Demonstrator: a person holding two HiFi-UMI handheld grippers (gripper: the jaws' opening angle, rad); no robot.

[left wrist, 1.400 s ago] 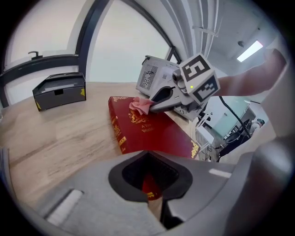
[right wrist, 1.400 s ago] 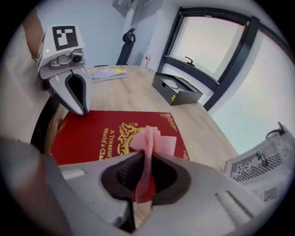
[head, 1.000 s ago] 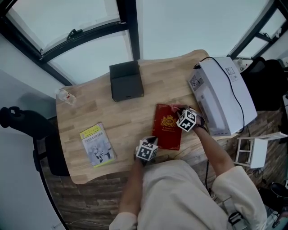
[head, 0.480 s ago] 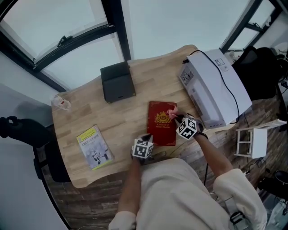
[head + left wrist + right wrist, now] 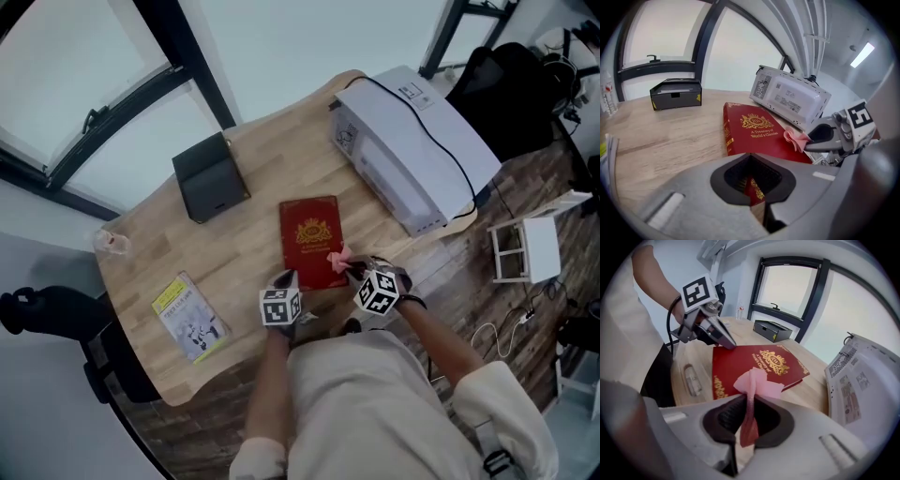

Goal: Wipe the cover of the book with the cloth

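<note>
From here I have the red book [image 5: 309,236] lying flat on the wooden table [image 5: 239,246], towards its near edge, cover up with the gold crest showing. My left gripper [image 5: 286,281] is at the book's near left corner. In the left gripper view that corner [image 5: 751,186] sits inside the gripper's mouth with the jaws closed down on it, and the right gripper view shows the same gripper [image 5: 726,342] with its tip on that corner. My right gripper [image 5: 350,268] is clamped on the pink cloth [image 5: 337,261]. In its own view the cloth [image 5: 751,383] is pinched between the closed jaws and fans out ahead of them onto the cover. The left gripper view shows the cloth [image 5: 797,138] touching the near right part of the red cover [image 5: 757,133], just beside the right edge, with the right gripper [image 5: 816,137] behind it. A black box [image 5: 210,176] stands on the far left of the table, well apart from the book. A long white machine [image 5: 403,150] takes up the right side. A yellow-green booklet [image 5: 187,317] lies at the near left.
</note>
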